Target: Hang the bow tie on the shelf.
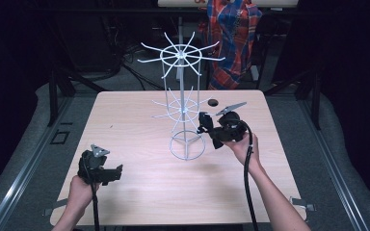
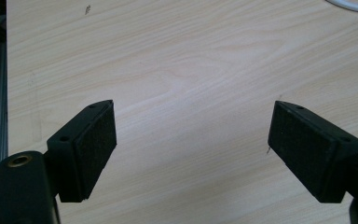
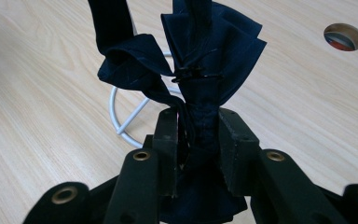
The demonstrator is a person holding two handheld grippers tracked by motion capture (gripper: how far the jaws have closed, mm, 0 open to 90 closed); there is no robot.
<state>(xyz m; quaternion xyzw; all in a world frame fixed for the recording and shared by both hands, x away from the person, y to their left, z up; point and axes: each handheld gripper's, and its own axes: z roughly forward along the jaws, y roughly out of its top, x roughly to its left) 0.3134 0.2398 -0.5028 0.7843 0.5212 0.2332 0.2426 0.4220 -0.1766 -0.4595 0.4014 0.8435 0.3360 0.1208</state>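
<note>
My right gripper [image 1: 204, 124] is shut on a dark navy cloth piece [image 3: 205, 51], folded like a bow and cinched by a thin black tie. It holds the cloth beside the lower spokes of a white wire rack [image 1: 182, 91], to the right of the rack's pole. In the right gripper view the jaws [image 3: 199, 116] pinch the cloth's lower end, and the rack's base ring [image 3: 121, 123] lies just behind it. My left gripper [image 1: 118, 171] rests low near the table's front left, open. Between its pads [image 2: 98, 144] there is only bare wood.
The light wooden table [image 1: 135, 125] has a round hole [image 1: 213, 102] behind the rack. A plaid cloth [image 1: 232, 38] hangs beyond the far edge. The rack's base ring [image 1: 187, 147] sits mid-table. Dark floor and metal rails surround the table.
</note>
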